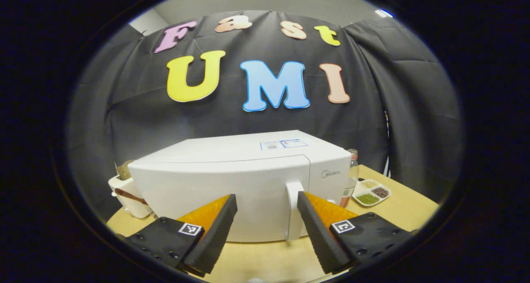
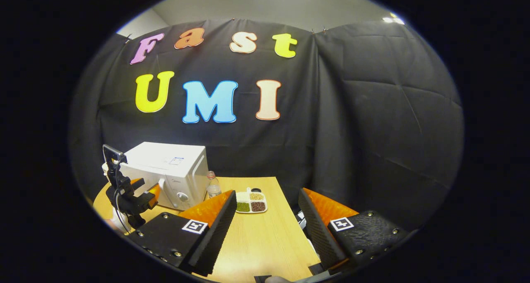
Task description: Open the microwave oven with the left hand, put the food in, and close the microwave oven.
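The microwave (image 1: 244, 183) sits shut on the table (image 1: 265, 258), rigid and probably heavy enough to stay put. The left gripper (image 1: 267, 216) is spread wide just before its door handle (image 1: 293, 210), the sensible hold. The food tray (image 1: 371, 192) lies right of the microwave; the right gripper (image 2: 265, 223) gapes empty.

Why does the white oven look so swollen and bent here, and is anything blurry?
Left gripper view: fisheye lens bulges the close white box-shaped microwave oven, its top edge curving; focus sharp, lighting soft and even. Right gripper view: the microwave oven sits farther off, looks straighter; the light wooden table shows no glare.
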A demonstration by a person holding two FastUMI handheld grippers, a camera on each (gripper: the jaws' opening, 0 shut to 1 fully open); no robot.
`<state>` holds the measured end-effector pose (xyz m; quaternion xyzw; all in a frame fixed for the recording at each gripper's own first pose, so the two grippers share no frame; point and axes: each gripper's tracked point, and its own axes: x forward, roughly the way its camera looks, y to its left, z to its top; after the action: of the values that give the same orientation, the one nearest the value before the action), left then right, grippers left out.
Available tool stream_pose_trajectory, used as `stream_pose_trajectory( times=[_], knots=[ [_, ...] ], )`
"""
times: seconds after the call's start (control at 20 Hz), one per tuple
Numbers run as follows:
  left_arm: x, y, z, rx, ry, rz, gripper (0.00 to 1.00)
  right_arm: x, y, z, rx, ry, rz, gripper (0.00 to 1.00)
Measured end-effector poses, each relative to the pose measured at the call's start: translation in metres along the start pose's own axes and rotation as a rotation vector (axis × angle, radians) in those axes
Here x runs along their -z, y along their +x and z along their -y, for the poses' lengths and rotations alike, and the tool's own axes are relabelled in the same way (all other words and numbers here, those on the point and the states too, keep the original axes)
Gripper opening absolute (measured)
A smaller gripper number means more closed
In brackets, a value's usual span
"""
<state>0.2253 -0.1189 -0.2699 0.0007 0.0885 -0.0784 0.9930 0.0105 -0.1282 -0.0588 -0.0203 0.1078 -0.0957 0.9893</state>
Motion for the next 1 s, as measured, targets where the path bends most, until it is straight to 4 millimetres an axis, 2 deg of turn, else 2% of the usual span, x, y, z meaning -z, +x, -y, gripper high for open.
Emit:
stream_pose_trajectory(
  times=[0.05, 0.1, 0.15, 0.25, 0.35, 0.4, 0.45, 0.55, 0.65, 0.7, 0.75, 0.9, 1.0],
  knots=[
    [-0.002, -0.009, 0.001, -0.001, -0.007, -0.001, 0.98, -0.002, -0.001, -0.007, -0.019, 0.005, 0.003, 0.92],
    [-0.008, -0.021, 0.001, 0.002, -0.008, -0.001, 0.95, -0.004, -0.001, -0.013, -0.034, 0.004, 0.009, 0.92],
    [-0.014, -0.035, 0.001, -0.004, -0.002, 0.002, 1.00, -0.006, -0.003, -0.020, -0.053, 0.002, 0.019, 0.92],
    [-0.038, -0.066, 0.002, -0.004, -0.006, 0.034, 1.00, -0.016, -0.008, -0.038, -0.098, -0.002, 0.044, 0.92],
    [-0.070, -0.098, 0.006, 0.012, -0.026, 0.071, 0.95, -0.025, -0.013, -0.059, -0.150, -0.003, 0.071, 0.92],
    [-0.089, -0.115, 0.007, 0.022, -0.035, 0.093, 1.00, -0.029, -0.015, -0.069, -0.175, -0.003, 0.083, 0.92],
    [-0.107, -0.131, 0.004, 0.015, -0.037, 0.108, 1.00, -0.034, -0.018, -0.078, -0.195, -0.005, 0.099, 0.92],
    [-0.148, -0.160, -0.005, 0.007, -0.030, 0.147, 1.00, -0.043, -0.023, -0.091, -0.228, -0.003, 0.124, 0.92],
    [-0.191, -0.189, -0.019, -0.004, -0.026, 0.200, 0.94, -0.053, -0.028, -0.101, -0.247, 0.005, 0.150, 0.92],
    [-0.210, -0.204, -0.029, -0.014, -0.027, 0.227, 0.94, -0.058, -0.029, -0.104, -0.252, 0.009, 0.161, 0.92],
    [-0.224, -0.217, -0.037, -0.020, -0.030, 0.247, 1.00, -0.061, -0.029, -0.106, -0.253, 0.012, 0.166, 0.92],
    [-0.248, -0.248, -0.066, -0.053, -0.078, 0.254, 1.00, -0.076, -0.032, -0.103, -0.241, 0.032, 0.188, 0.92],
    [-0.253, -0.261, -0.085, -0.089, -0.091, 0.242, 0.99, -0.086, -0.033, -0.094, -0.220, 0.050, 0.215, 0.92]
  ],
)
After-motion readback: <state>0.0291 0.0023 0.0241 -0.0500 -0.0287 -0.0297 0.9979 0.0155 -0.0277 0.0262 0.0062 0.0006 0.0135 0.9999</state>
